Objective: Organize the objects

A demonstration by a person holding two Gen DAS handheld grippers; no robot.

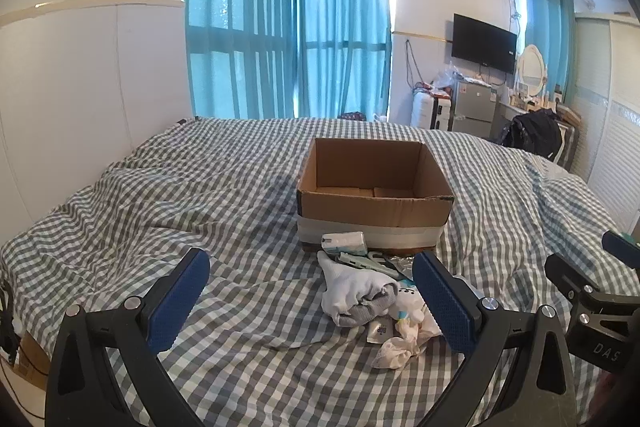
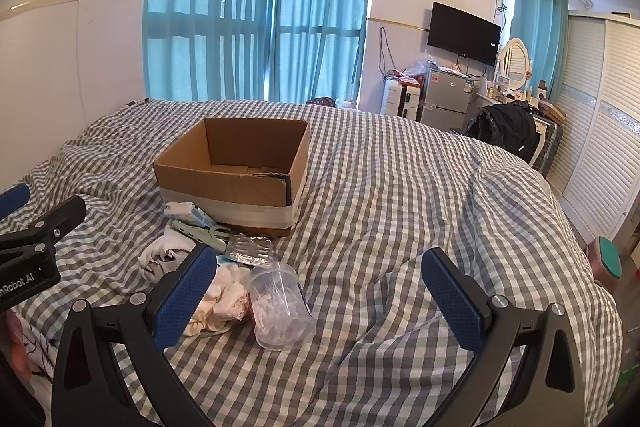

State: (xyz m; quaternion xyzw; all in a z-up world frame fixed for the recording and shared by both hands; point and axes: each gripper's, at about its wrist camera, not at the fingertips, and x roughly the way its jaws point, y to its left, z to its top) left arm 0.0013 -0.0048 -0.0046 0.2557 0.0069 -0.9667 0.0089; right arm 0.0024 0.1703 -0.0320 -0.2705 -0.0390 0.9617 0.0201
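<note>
An open cardboard box (image 1: 374, 205) (image 2: 224, 183) stands on the checked bed. In front of it lies a heap: a tissue pack (image 1: 344, 242) (image 2: 188, 213), a pale green tool (image 1: 368, 262) (image 2: 200, 229), rolled white-grey socks (image 1: 356, 293) (image 2: 164, 255), crumpled paper (image 1: 400, 347) (image 2: 224, 301), a foil blister pack (image 2: 248, 249) and a clear plastic tub of cotton swabs (image 2: 280, 307) lying on its side. My left gripper (image 1: 312, 299) is open and empty, just in front of the socks. My right gripper (image 2: 320, 297) is open and empty, the tub between its fingers' left side.
The bed (image 1: 200, 195) (image 2: 400, 187) has rumpled folds on both sides. A white headboard wall (image 1: 80, 87) is at the left. A wardrobe (image 2: 600, 127), a fridge (image 2: 444, 99) and a chair with a black bag (image 2: 508, 131) stand at the right.
</note>
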